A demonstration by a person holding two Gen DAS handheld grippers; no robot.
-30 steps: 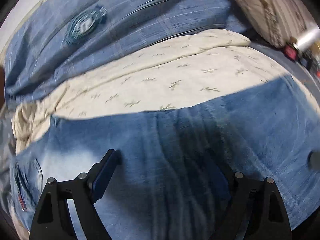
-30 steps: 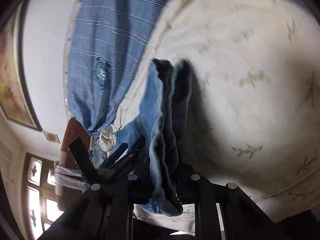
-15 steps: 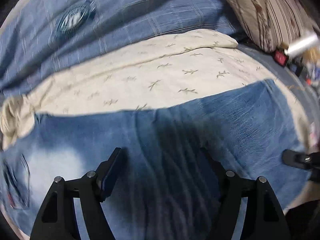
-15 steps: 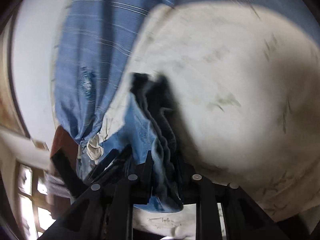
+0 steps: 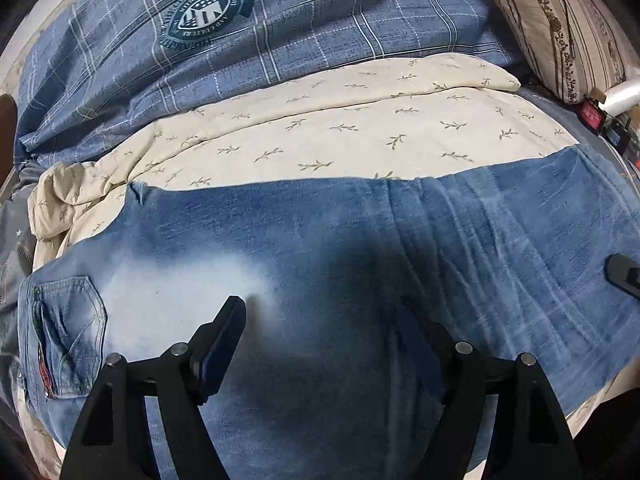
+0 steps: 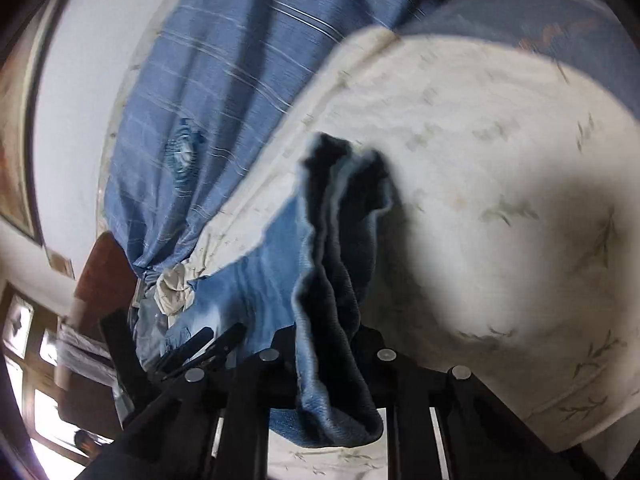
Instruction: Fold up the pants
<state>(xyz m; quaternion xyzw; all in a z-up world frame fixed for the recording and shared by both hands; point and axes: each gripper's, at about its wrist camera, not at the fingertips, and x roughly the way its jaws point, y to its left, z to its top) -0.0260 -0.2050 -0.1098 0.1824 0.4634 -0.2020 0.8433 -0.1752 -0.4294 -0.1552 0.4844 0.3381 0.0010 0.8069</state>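
Note:
Faded blue jeans (image 5: 304, 236) lie across a cream leaf-print quilt (image 5: 360, 136), with a back pocket (image 5: 64, 344) at the left. My left gripper (image 5: 332, 320) hangs over the middle of the jeans; its jaws are opening, denim lies flat beneath them, and the pads press on nothing. My right gripper (image 6: 332, 336) is shut on the bunched leg ends of the jeans (image 6: 336, 240), which stand lifted off the quilt (image 6: 500, 160). Its dark tip (image 5: 622, 276) shows at the right edge of the left wrist view.
A blue checked blanket (image 5: 280, 28) with a round crest lies behind the quilt. A striped pillow (image 5: 560, 28) sits at the back right, with small red and white items (image 5: 600, 108) beside it. A white wall (image 6: 72, 120) and a wooden headboard (image 6: 104, 276) bound the bed.
The right gripper has lifted the leg ends a little and rolled. The left gripper has shifted sideways over the jeans, and its jaws stand a little narrower than at first.

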